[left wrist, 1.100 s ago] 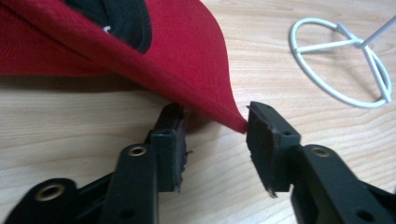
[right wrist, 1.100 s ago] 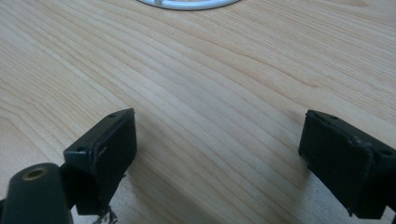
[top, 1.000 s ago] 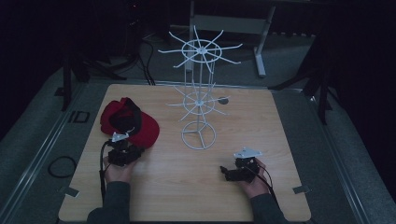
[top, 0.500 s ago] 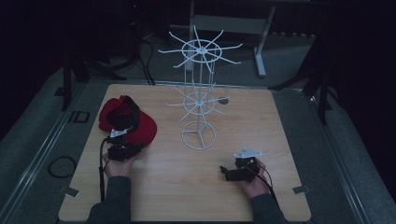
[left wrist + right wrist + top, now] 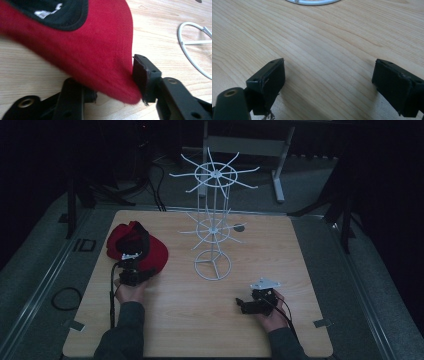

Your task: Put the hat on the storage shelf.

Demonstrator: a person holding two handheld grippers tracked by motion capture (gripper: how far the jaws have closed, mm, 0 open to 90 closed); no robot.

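The left gripper (image 5: 112,87) has its two black jaws set either side of the stiff brim of the red fabric cap with a black lining (image 5: 82,47); the brim's edge sits between them, the right jaw touching the brim's edge, the left jaw under it at the other side, and a gap still shows between the pads, so I judge the jaws only partly closed around the brim and not yet clamped on it. In the high view that gripper (image 5: 134,272) sits at the near edge of the cap (image 5: 135,247), which lies on the left part of the light wooden table (image 5: 300,245), well apart from the white wire hat stand with spoked rings and a round base (image 5: 212,232) at the table's middle. The step in hand looks like the grasp on the cap, most likely so that it can be hung on the stand. The next move calls for squeezing the jaws firmly on the brim, then lifting the cap clear of the table and carrying it to the right toward one of the stand's wire arms without letting the soft crown sag or snag. The right gripper (image 5: 328,85) is spread wide with nothing between its jaws, bare wood below it; in the high view it (image 5: 250,304) rests low on the near right part of the table.
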